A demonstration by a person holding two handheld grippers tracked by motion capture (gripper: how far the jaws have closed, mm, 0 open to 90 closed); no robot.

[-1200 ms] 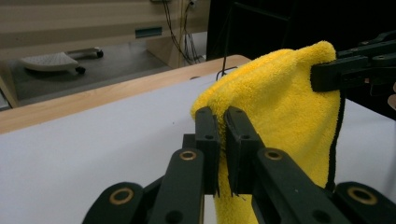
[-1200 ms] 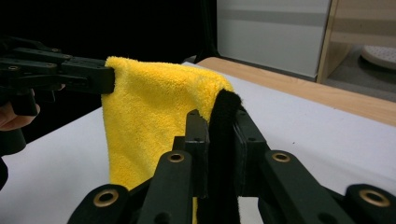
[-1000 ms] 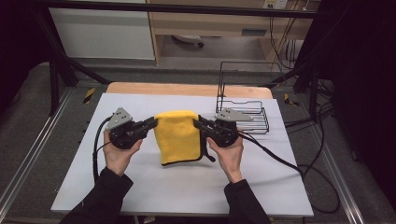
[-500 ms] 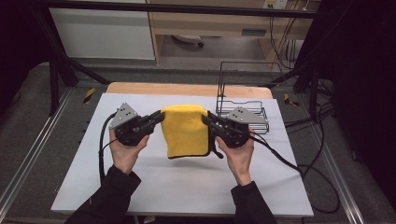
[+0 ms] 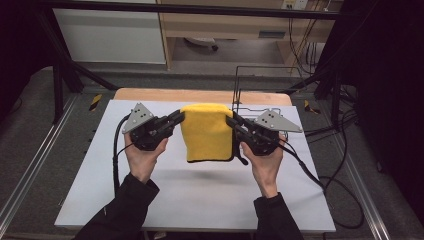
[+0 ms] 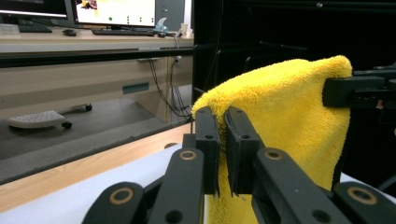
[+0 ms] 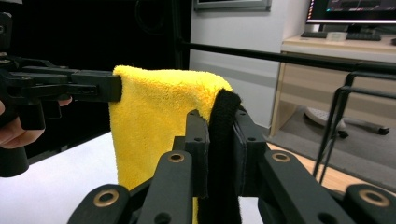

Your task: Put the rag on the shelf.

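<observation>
A yellow towel [image 5: 207, 132] with a black trim hangs folded in the air above the white table top [image 5: 200, 195], stretched between both grippers. My left gripper [image 5: 180, 117] is shut on the towel's upper left corner [image 6: 219, 112]. My right gripper [image 5: 231, 120] is shut on the upper right corner, where the black trim [image 7: 224, 140] sits between the jaws. In the left gripper view the right gripper [image 6: 359, 91] shows at the towel's far corner. In the right gripper view the left gripper [image 7: 93, 86] pinches the opposite corner. The towel's lower edge hangs free above the table.
A black wire rack [image 5: 260, 87] stands at the table's back right, just behind my right gripper. Cables [image 5: 310, 172] trail from both grippers over the table. A wooden strip [image 5: 200, 95] edges the table's far side. A desk with monitors [image 6: 116, 11] stands beyond.
Both grippers have risen and moved toward the far side with the towel held between them. The towel now hangs higher off the table.
</observation>
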